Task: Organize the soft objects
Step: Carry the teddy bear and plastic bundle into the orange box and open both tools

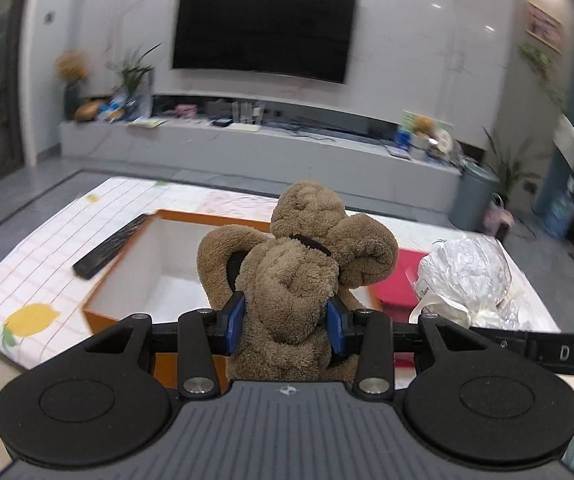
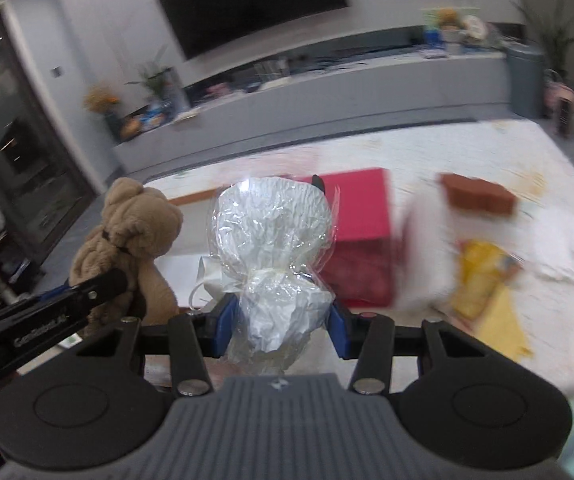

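Jaws of left gripper (image 1: 290, 326): closed on brown plush bear (image 1: 299, 268), blue pads (image 1: 235, 320) pressing its lower body from both sides; bear held upright and clear of table (image 1: 47, 248), above near edge of open orange box (image 1: 143, 280); box interior white and apparently empty; likely destination for soft items, judged from task only.

Jaws of right gripper (image 2: 279, 328): closed on cellophane-wrapped white bundle (image 2: 275, 236), gripped on the part below the tied neck, ribbon (image 2: 211, 276) knotted at neck; grip there probably chosen because wrap narrows and film slips less; bundle lifted, beside bear, not touching it as far as visible.

On table, well apart from both held items: black remote (image 1: 107, 250) leaning on left rim of box; red box (image 2: 361, 236) behind bundle; brown block (image 2: 479, 196) and yellow soft item (image 2: 487, 284) to the right, both blurred.

Legible writing: "DAS" on right gripper arm in left wrist view; a longer mark on left gripper arm in right wrist view, not legible; small tag (image 1: 425, 290) on bundle, script unreadable. Tablecloth pattern: lemons (image 1: 31, 320) on grid lines.
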Demonstrator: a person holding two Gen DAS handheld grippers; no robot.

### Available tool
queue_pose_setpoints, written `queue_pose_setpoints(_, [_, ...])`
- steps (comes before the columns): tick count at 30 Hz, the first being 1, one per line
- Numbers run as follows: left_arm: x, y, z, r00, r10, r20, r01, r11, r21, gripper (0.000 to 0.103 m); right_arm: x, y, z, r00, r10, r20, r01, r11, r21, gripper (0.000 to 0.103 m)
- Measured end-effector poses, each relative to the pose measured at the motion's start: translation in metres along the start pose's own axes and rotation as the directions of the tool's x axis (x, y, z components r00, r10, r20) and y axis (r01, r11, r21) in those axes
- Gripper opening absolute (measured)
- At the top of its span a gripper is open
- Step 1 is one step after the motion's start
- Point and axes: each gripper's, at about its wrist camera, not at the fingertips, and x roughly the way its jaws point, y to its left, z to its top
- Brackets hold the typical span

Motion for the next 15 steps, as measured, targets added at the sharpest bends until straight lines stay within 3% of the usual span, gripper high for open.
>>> queue_pose_setpoints(4, [0.008, 0.023, 0.016, 0.997, 0.079, 0.012, -0.079, 0.997, 0.001, 0.047, 0.026, 0.032, 0.018, 0.997, 0.068, -0.024, -0.069, 0.997, -0.028, 0.048])
queue_pose_setpoints(9, [0.032, 0.043, 0.032, 0.997, 0.069, -0.032, -0.07, 0.997, -0.022, 0.047, 0.073, 0.066, 0.037, 0.99, 0.128, -0.065, -0.131, 0.99, -0.042, 0.048])
queue_pose_setpoints(15, [0.077, 0.068, 0.026, 0.977, 0.089, -0.192, -0.095, 0.995, -0.022, 0.047, 0.143, 0.08, 0.047, 0.981, 0.108, -0.159, -0.113, 0.993, -0.023, 0.048])
